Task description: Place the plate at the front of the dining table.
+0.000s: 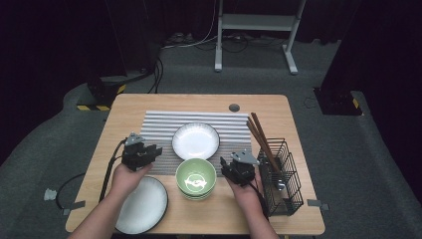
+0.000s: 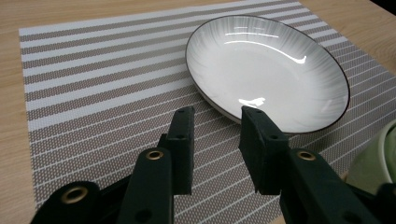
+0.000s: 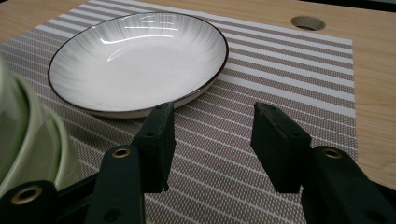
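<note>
On the table, from the high view, both grippers sit either side of the green bowls [image 1: 196, 178], a small stack at the near edge of the striped mat [image 1: 159, 124]. The left gripper [image 1: 153, 152] hangs released, nothing between its jaws, just off the white dish [image 1: 195, 140] on the mat. The right gripper [image 1: 226, 164] is spread too and empty, close by the bowls' right rim. A second plate [image 1: 143, 204] lies at the near left, and a wire rack [image 1: 283, 179] with chopsticks [image 1: 261, 137] stands at the right. The step looks like an approach, nothing gripped yet; the next move calls for one jaw over a rim and one under it before closing.

Over to the left gripper view: jaws apart, the dish [image 2: 268, 70] lying just ahead of them, its near rim close to the right-hand jaw.

The right gripper view now: jaws wide, the dish [image 3: 140, 65] ahead and to the left, a blurred green edge, probably the bowls [image 3: 28, 140], at the far left.

No brand, label or writing can be read anywhere.
</note>
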The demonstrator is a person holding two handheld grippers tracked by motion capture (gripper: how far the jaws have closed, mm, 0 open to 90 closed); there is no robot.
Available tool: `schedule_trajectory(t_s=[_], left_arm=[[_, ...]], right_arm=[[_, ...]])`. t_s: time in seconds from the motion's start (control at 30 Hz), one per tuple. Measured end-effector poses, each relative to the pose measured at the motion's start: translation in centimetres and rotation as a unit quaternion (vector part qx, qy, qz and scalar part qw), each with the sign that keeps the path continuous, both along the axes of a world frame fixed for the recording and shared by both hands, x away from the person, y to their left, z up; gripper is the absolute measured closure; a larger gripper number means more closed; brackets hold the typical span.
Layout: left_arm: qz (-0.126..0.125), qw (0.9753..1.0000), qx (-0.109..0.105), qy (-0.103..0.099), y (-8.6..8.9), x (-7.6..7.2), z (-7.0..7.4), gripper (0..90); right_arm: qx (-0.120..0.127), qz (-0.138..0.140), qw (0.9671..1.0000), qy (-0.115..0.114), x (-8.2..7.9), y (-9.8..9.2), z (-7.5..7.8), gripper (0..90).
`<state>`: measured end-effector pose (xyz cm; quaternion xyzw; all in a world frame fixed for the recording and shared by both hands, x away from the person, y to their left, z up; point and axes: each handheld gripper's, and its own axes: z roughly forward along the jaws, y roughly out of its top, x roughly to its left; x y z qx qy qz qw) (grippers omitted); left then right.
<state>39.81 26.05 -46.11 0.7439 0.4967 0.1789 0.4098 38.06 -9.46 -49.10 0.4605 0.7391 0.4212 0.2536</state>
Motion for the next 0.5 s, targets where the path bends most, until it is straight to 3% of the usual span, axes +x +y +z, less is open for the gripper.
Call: schedule_trajectory(t_s=[0.2,0.5], left_arm=[[0.004,1.0,-0.001,0.0,0.6,-0.9,0.2,62.6],[-0.001,0.9999,-0.003,-0.012,0.8,-2.3,0.9,58.9]], right_arm=[[-0.007,0.004,1.0,0.005,-1.5,-1.0,-0.4,49.2],[-0.029,0.013,0.9987,0.04,-3.6,-0.9,-1.4,44.2]])
